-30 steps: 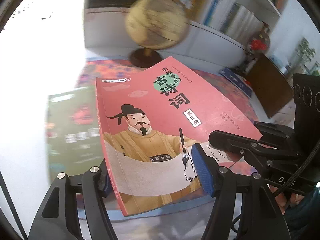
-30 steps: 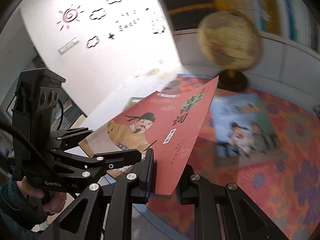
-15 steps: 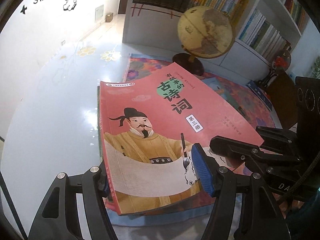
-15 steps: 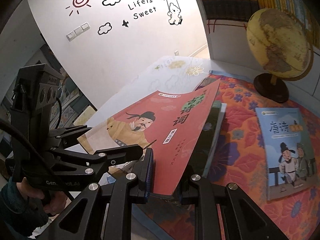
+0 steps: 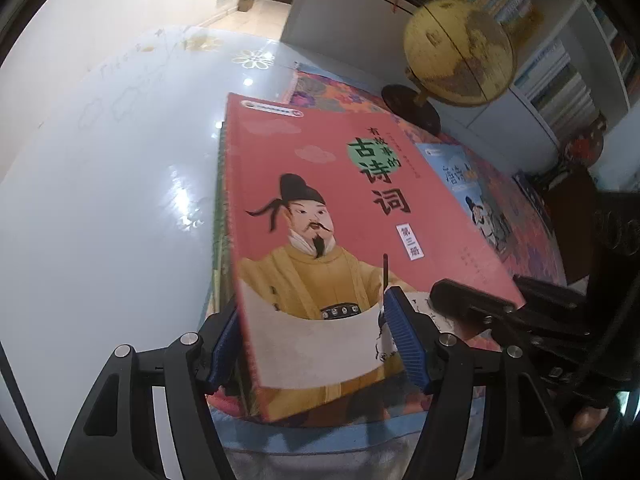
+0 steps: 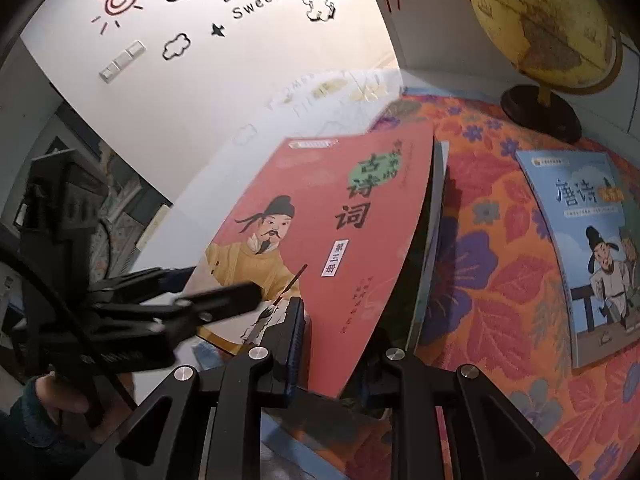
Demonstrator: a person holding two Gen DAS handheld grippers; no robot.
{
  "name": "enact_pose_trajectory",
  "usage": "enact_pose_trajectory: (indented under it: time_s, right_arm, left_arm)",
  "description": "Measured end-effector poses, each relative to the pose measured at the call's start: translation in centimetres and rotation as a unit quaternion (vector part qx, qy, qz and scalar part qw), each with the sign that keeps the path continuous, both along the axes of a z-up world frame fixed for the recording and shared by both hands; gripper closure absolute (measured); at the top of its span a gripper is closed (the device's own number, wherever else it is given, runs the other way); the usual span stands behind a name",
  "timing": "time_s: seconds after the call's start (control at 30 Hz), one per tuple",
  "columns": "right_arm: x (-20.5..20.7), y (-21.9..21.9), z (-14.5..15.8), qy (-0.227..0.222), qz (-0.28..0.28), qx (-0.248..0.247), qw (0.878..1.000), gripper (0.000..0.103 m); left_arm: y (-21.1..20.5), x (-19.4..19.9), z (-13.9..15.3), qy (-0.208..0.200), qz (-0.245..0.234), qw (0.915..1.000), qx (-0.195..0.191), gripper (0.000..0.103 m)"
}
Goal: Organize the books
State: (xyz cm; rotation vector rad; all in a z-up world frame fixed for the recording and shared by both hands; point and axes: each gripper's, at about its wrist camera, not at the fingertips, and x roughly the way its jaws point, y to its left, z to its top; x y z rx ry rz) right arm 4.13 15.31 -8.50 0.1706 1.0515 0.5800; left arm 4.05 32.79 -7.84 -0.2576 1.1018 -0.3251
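Observation:
A red book (image 5: 340,208) with a robed man on its cover hangs tilted just above a green book (image 5: 218,220), of which only the left edge shows. My left gripper (image 5: 314,338) holds the red book's near left corner, one blue pad at the spine edge and the other on the cover. My right gripper (image 6: 338,348) has the red book's (image 6: 320,220) near right edge between its pads; its jaws are opening but still touch the book. A blue book (image 6: 580,248) lies flat on the floral mat (image 6: 500,280) to the right.
A globe (image 5: 456,48) on a dark round base stands at the back of the mat. Behind it are white bookshelves (image 5: 560,88) full of books. The glossy white table (image 5: 100,200) stretches to the left. A hand (image 6: 52,392) holds the left gripper.
Both grippers have carried the red book down and over the green book, which it now almost covers. The globe and blue book have shifted right in both views.

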Motion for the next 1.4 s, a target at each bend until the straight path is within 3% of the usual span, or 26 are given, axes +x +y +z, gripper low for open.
enact_pose_trajectory:
  time_s: [0.17, 0.23, 0.4, 0.5, 0.83, 1.4]
  right_arm:
    - [-0.1, 0.1, -1.3, 0.028, 0.004, 0.0, 1.0, 0.079]
    - [-0.5, -0.1, -1.5, 0.035, 0.008, 0.004, 0.999, 0.074]
    - [-2.0, -1.4, -1.2, 0.038, 0.009, -0.008, 0.999, 0.051]
    - [-3.3, -3.3, -1.4, 0.045, 0.004, -0.018, 0.999, 0.051]
    - [-7.6, -14.7, -2.6, 0.074, -0.077, -0.011, 0.994, 0.051]
    - [-10.8, -36.1, -1.3, 0.069, -0.187, -0.004, 0.98, 0.051]
  left_arm:
    - [1.1, -0.6, 0.6, -0.008, 0.027, 0.9992, 0.028, 0.037]
    - [1.3, -0.8, 1.0, -0.011, 0.034, 0.9989, 0.031, 0.037]
    - [0.7, -0.8, 2.5, -0.03, 0.04, 0.9978, 0.043, 0.037]
    - [-0.8, -1.0, 3.7, -0.046, 0.026, 0.9974, 0.048, 0.037]
    - [-11.7, -1.7, 6.6, -0.076, -0.055, 0.9945, 0.045, 0.037]
    - [-31.7, -3.5, 7.5, -0.072, -0.144, 0.9863, 0.038, 0.033]
